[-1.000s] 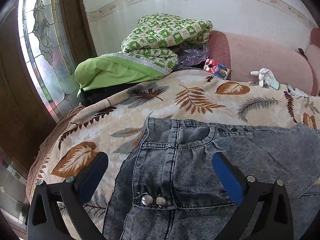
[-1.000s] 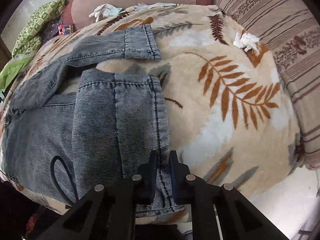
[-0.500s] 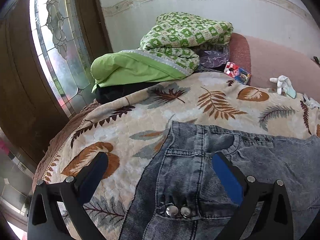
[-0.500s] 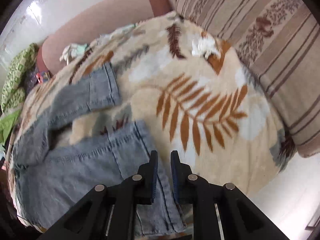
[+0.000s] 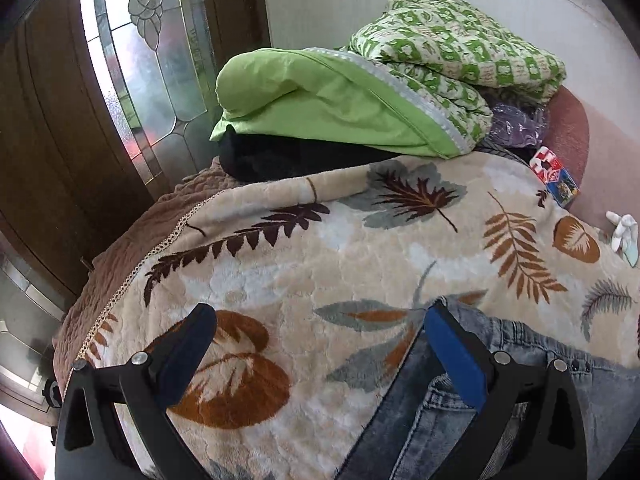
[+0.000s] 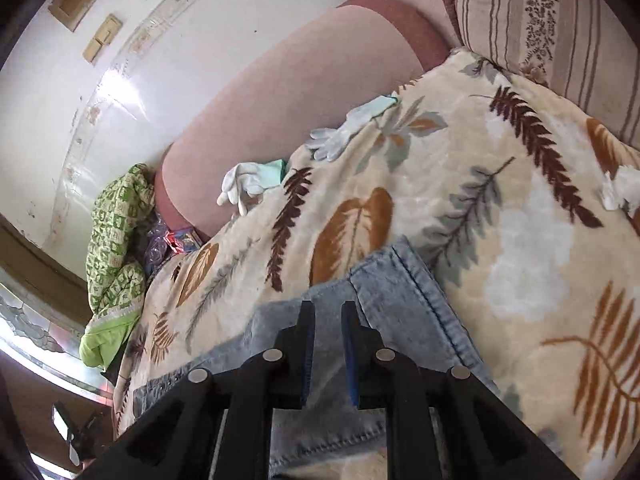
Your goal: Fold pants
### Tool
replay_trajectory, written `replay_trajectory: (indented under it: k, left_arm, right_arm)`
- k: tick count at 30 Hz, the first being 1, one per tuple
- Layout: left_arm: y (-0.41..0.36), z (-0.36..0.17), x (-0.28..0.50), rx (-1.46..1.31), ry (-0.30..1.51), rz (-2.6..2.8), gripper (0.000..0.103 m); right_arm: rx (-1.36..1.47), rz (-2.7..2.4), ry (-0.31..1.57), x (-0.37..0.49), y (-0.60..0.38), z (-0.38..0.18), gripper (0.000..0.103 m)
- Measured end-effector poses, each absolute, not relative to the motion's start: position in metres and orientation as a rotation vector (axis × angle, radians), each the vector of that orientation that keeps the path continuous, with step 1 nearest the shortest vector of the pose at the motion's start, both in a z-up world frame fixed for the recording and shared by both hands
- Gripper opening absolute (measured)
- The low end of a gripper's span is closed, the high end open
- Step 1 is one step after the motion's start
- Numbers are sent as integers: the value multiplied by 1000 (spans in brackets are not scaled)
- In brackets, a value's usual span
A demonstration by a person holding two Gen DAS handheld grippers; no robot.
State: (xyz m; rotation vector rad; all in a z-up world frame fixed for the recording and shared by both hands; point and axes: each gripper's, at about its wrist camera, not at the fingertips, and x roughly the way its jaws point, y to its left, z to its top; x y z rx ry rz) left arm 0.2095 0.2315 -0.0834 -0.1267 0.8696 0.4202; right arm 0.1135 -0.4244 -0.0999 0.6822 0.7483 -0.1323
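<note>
Grey-blue denim pants lie spread on a leaf-patterned blanket point(image 5: 360, 240). In the left wrist view only the waist part of the pants point(image 5: 560, 392) shows, at the lower right. My left gripper point(image 5: 320, 312) hangs open over bare blanket, and its right finger point(image 5: 452, 352) is at the edge of the waistband. In the right wrist view a leg of the pants point(image 6: 400, 300) ends in a stitched hem just beyond my right gripper point(image 6: 328, 304). That gripper is shut, with only a narrow slit between the pads. I see no cloth pinched in it.
A green patterned quilt point(image 5: 440, 40) and green bedding point(image 5: 320, 100) are piled at the back by a stained-glass door point(image 5: 140, 40). White gloves point(image 6: 244, 184) and a small colourful packet point(image 5: 554, 176) lie along the pink sofa back point(image 6: 300, 100). A striped cushion point(image 6: 560, 20) bounds the right.
The left gripper slid left off the waistband, so the pants now sit at the lower right. The right gripper, still shut, swung and rolled from the near leg's hem to the far leg's hem.
</note>
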Motion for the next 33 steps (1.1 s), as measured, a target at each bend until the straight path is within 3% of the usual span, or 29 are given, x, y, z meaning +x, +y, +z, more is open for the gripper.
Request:
replay_trajectory:
  k: [13,15,16,17,18,19,30,33]
  left_arm:
    - [187,-114,248,-57,940,267,103]
    - [179,-115,247,-33,937,251,103]
    - [176,-116,247,-21,937,250,103]
    - [173,-118,247,-8,938,252,103]
    - [171,-120,248,4,942,255,103]
    - [170,-123,249,10,948,255,103]
    - [168,-142,264,-3,1005,198,103]
    - [167,-147,267,-18,1020,176,98]
  right_arm:
    - [620,17,555,115,-422,-106,17]
    - [590,33,535,114,-420,-102,22]
    - [586,31,539,114,-420,-102,40]
    - [595,29,549,113,-422,-102,77]
    - [618,35,564,114,-424,-103,89]
    - [647,30,573,113,-427,-105,92]
    - [605,-112,800,159,-462,-138,88]
    - [555,-108,853,176,-463,-150,63]
